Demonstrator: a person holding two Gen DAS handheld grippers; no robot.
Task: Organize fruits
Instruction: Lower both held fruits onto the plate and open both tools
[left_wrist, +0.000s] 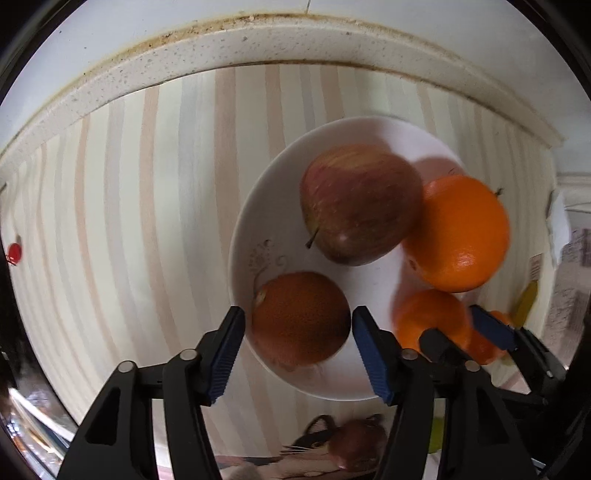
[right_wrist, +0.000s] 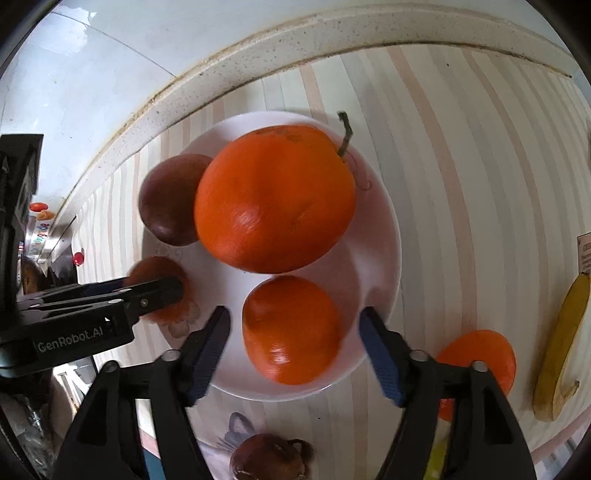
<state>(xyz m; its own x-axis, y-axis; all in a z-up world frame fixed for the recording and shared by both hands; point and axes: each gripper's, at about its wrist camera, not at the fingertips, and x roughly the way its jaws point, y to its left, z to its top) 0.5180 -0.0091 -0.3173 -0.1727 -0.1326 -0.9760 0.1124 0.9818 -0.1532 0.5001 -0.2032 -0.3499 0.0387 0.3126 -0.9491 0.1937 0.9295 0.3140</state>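
On the white plate (right_wrist: 384, 236) lie a red apple (left_wrist: 360, 203), a large orange (right_wrist: 275, 197) and two smaller oranges, each straddled without touch by an open tool, left tool (left_wrist: 297, 354) and right tool (right_wrist: 293, 343), above the striped bench (left_wrist: 129, 206).

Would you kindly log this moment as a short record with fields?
plate: white plate on the striped cloth
on plate: apple, large orange, small orange, brownish orange
off plate: banana, another orange
left claw: open, around the brownish orange
right claw: open, around the small orange
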